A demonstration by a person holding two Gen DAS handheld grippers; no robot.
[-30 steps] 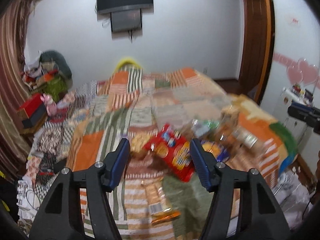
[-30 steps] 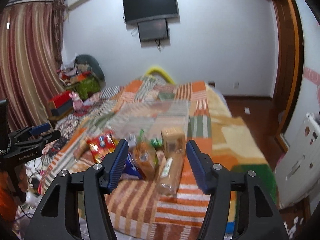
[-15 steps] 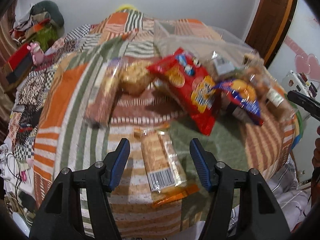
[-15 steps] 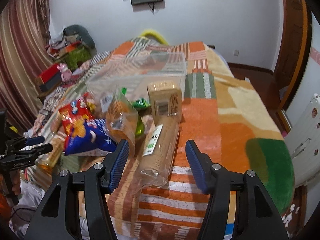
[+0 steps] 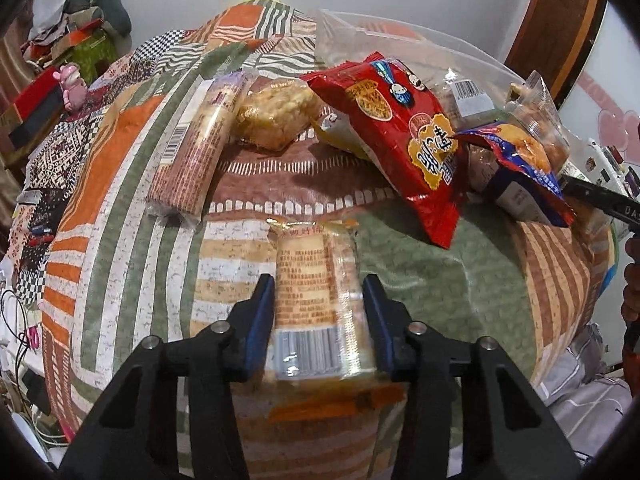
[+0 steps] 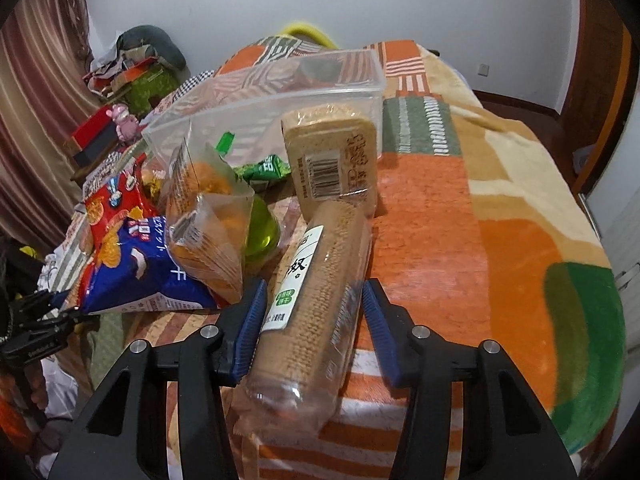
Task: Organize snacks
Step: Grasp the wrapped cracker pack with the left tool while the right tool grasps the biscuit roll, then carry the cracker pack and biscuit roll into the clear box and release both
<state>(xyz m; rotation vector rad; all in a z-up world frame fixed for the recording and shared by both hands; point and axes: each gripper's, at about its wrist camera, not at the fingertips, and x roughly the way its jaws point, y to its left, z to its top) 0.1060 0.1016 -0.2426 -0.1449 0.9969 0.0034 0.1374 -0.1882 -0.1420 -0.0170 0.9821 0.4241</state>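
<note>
Snacks lie heaped on a patchwork bedspread (image 5: pixel 120 208). My left gripper (image 5: pixel 318 280) points down over a clear-wrapped cracker pack with a barcode (image 5: pixel 310 256); its jaws are closing, and the blue pads meet the wrapper on both sides. My right gripper (image 6: pixel 314 285) straddles a long clear roll of brown crackers (image 6: pixel 320 256), jaws closing, pads against its wrapper. Behind the heap stands a clear plastic bin (image 6: pixel 280 92). A red snack bag (image 5: pixel 400 136) and a blue one (image 5: pixel 524 168) lie between the two grippers.
A long wafer pack (image 5: pixel 196 144) and a yellow puffed snack (image 5: pixel 276 112) lie at the left. A brown cracker block (image 6: pixel 332 160), a clear bag of orange snacks (image 6: pixel 208 216) and green packets (image 6: pixel 264 168) crowd the bin's front. Bare blanket (image 6: pixel 460 220) spreads to the right.
Both grippers have come down toward the bed and tipped downward. Each pair of jaws has narrowed from wide open around the pack beneath it.
</note>
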